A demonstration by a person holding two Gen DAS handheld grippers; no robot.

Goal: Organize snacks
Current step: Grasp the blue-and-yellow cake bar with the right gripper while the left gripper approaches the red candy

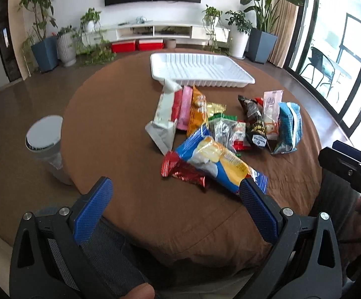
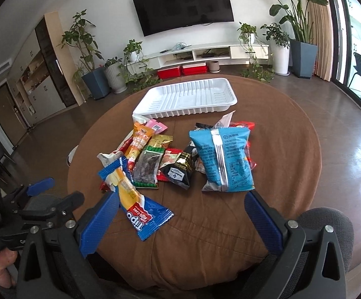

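- Your left gripper (image 1: 175, 189) hangs over the near edge of the table, jaws spread wide and holding nothing; your right gripper (image 2: 180, 204) is the same, wide open and empty.
- Just ahead of both lies the blue-and-yellow cake packet (image 2: 140, 204), its crimped end pointing at you. It looks light and puffy; the film is probably slick, so pinch the flat crimped seam or across the narrow middle, gently, so the cake inside isn't crushed.
- Beside it, partly under it, sits a red foil bar (image 1: 185, 173): small, stiffer, likely easy to nip across its width.
- Further out on the right, the light-blue bag (image 2: 222, 159) looks air-filled and crinkly. Take a top or bottom seam, since squeezing the belly may let it squirt free.
- The rest of the pile overlaps near the table's middle, so lifting one may drag its neighbours.
- Beyond the pile, the white tray (image 2: 180, 111) sits empty at the far side.
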